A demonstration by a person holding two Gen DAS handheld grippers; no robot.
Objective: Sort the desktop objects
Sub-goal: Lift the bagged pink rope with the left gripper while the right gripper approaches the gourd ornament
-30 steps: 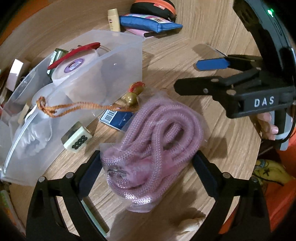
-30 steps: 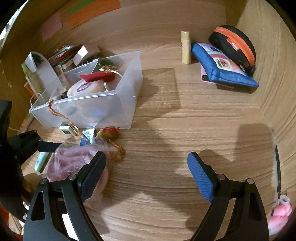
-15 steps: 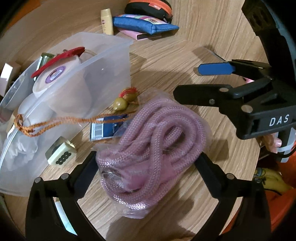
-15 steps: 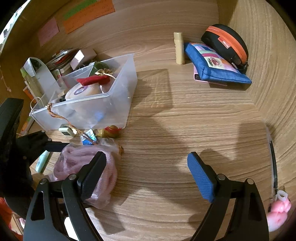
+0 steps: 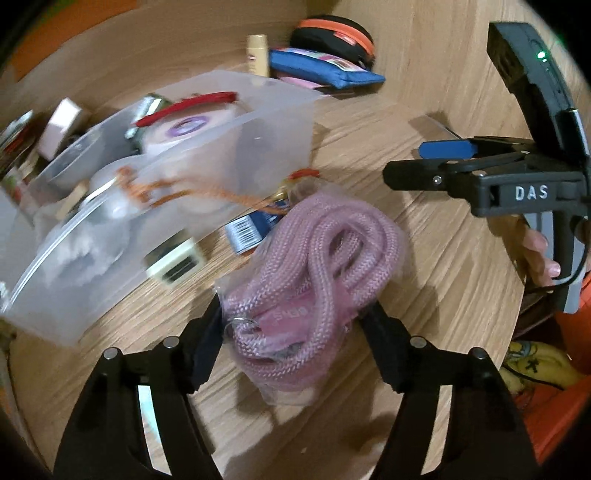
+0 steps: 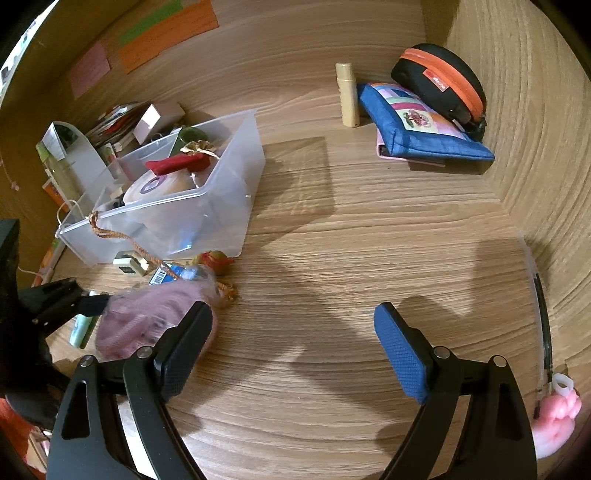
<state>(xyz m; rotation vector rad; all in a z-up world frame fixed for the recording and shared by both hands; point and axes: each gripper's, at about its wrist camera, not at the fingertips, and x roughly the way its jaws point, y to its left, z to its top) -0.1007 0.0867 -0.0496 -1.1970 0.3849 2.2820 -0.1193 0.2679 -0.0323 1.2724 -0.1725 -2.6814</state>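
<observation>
left tongs [image 5: 291, 325]: jaws just closing in, now hugging the bagged pink rope [image 5: 314, 273] across its near coil, on the desk [image 5: 424, 266] | rope: likely light, soft, bag slippery; take the thick middle | right tongs [image 6: 291, 350]: wide, empty, rope at their left

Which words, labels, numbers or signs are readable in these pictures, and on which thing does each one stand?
"DAS": white letters on the black body of the right gripper, seen from the left wrist.
Pink tag inside the rope bag: has letters, too blurred to read.
Barcode label on the blue packet: too small.
Red tab on the black pouch: too small.
Paper notes on the wall: unreadable.
</observation>
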